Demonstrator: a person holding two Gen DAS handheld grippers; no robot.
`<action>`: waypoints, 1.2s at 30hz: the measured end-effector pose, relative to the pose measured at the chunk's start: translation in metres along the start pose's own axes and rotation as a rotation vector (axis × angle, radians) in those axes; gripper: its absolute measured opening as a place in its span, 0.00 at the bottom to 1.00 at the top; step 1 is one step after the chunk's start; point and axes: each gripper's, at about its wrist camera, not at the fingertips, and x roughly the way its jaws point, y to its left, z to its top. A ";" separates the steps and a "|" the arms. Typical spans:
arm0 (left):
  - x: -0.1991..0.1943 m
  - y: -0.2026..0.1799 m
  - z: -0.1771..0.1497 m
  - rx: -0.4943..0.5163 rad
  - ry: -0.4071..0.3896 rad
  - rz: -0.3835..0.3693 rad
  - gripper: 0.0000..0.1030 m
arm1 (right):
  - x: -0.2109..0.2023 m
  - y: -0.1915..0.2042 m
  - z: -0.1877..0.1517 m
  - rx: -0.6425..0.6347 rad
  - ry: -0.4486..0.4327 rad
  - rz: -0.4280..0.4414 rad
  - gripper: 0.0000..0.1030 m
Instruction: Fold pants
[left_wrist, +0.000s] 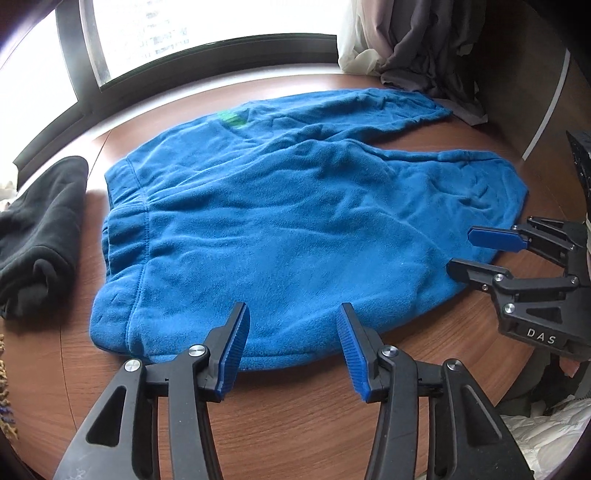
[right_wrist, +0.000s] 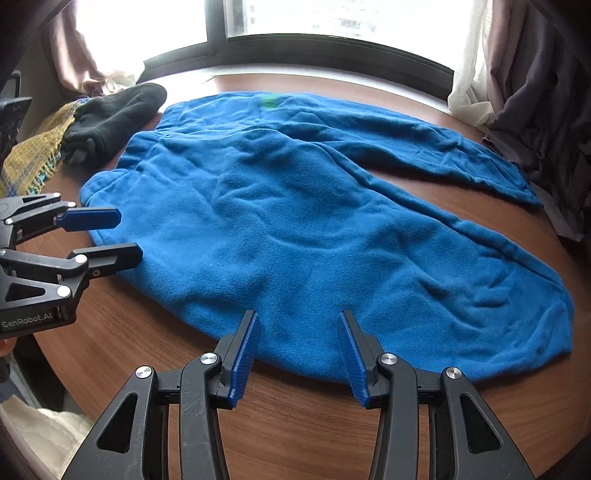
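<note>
Blue fleece pants (left_wrist: 280, 221) lie flat on a round wooden table (left_wrist: 295, 413), waistband to the left, legs spread to the right; they also show in the right wrist view (right_wrist: 314, 229). My left gripper (left_wrist: 293, 314) is open and empty, its tips over the pants' near edge close to the waistband. It also shows at the left of the right wrist view (right_wrist: 129, 236). My right gripper (right_wrist: 297, 321) is open and empty, its tips over the near edge of the near leg. It shows at the right of the left wrist view (left_wrist: 460, 251).
A black garment (left_wrist: 40, 229) lies left of the waistband, with a yellow woven cloth (right_wrist: 33, 155) beside it. Grey curtains (left_wrist: 424, 48) hang at the far right by the leg ends. A window (left_wrist: 184, 33) runs behind the table.
</note>
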 end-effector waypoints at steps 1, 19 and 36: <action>-0.005 -0.002 0.003 0.002 -0.016 -0.002 0.47 | -0.005 -0.004 0.000 0.022 -0.014 -0.003 0.43; 0.003 -0.170 0.103 0.190 -0.214 -0.173 0.69 | -0.076 -0.192 -0.050 0.503 -0.186 -0.226 0.43; 0.068 -0.250 0.144 0.189 -0.076 -0.185 0.71 | -0.040 -0.301 -0.081 0.638 -0.119 -0.301 0.43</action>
